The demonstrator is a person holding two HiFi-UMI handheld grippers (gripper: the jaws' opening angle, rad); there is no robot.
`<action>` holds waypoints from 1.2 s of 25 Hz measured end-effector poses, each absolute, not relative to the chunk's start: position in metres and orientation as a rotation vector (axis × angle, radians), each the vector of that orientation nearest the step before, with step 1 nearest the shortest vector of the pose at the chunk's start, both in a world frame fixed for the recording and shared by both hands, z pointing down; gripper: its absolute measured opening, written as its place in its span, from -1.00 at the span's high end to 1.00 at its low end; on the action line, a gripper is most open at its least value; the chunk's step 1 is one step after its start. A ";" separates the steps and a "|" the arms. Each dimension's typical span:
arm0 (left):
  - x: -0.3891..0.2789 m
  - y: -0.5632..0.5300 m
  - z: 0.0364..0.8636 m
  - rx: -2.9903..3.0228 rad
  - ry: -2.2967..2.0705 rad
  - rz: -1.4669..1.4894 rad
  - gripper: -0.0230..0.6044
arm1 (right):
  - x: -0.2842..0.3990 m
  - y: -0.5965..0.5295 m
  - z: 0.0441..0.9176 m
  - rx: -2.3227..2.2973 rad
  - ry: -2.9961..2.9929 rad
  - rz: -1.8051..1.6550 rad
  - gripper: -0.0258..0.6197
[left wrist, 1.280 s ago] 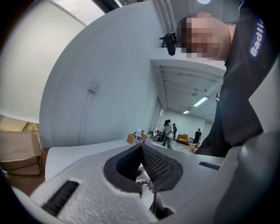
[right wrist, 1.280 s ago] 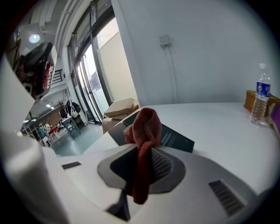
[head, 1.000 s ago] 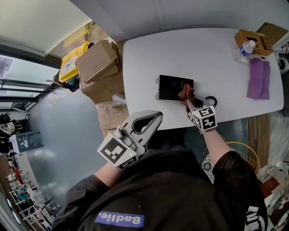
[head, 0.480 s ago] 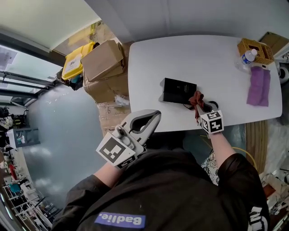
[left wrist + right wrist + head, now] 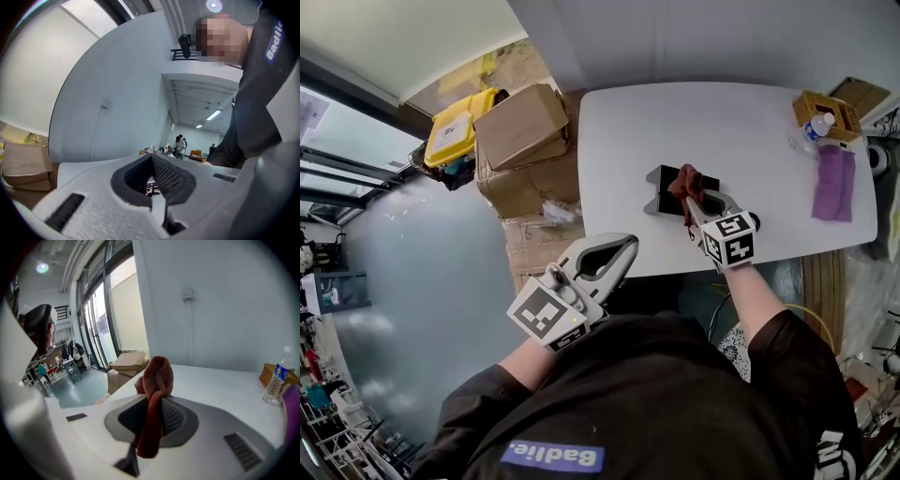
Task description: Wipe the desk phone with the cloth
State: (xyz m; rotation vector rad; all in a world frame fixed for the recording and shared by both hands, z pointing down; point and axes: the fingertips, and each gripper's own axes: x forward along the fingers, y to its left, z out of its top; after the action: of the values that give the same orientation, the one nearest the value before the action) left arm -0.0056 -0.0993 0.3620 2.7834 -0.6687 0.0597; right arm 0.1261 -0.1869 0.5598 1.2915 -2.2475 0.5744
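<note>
The black desk phone (image 5: 662, 190) lies on the white table (image 5: 731, 122) near its front edge. My right gripper (image 5: 688, 200) is over the middle of the phone, shut on a red cloth (image 5: 683, 182) that bunches up past its tips. In the right gripper view the red cloth (image 5: 157, 376) hangs pinched between the jaws of the right gripper (image 5: 157, 401), and the phone is hidden below. My left gripper (image 5: 626, 244) hovers off the table's front edge, close to my body, shut and empty. In its own view the left gripper (image 5: 151, 157) points up at a wall.
A wicker basket (image 5: 823, 108), a water bottle (image 5: 815, 126) and a purple cloth (image 5: 834, 181) sit at the table's right end. A dark cord (image 5: 751, 222) lies right of the phone. Cardboard boxes (image 5: 520, 127) and a yellow bag (image 5: 455, 133) stand on the floor to the left.
My right gripper has carried the red cloth from the phone's right edge leftward onto the middle of the phone. The left gripper has stayed where it was.
</note>
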 end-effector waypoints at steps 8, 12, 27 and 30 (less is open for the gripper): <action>-0.031 -0.105 0.366 2.744 -0.685 0.043 0.90 | 0.056 -0.254 0.541 1.161 -2.268 0.371 0.71; -0.040 -0.111 0.361 2.718 -0.713 0.042 0.90 | 0.029 -0.273 0.549 1.051 -2.236 0.273 0.71; -0.054 -0.121 0.368 2.676 -0.744 0.056 0.90 | 0.013 -0.251 0.592 0.833 -2.146 0.230 0.71; -0.054 -0.120 0.362 2.693 -0.743 0.037 0.90 | 0.011 -0.238 0.592 0.823 -2.148 0.242 0.71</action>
State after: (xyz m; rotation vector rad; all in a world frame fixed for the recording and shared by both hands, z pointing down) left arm -0.0536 -0.1200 0.3615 2.6931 -0.7431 0.0374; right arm 0.0113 -0.2379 0.5922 0.8231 -2.1476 0.2424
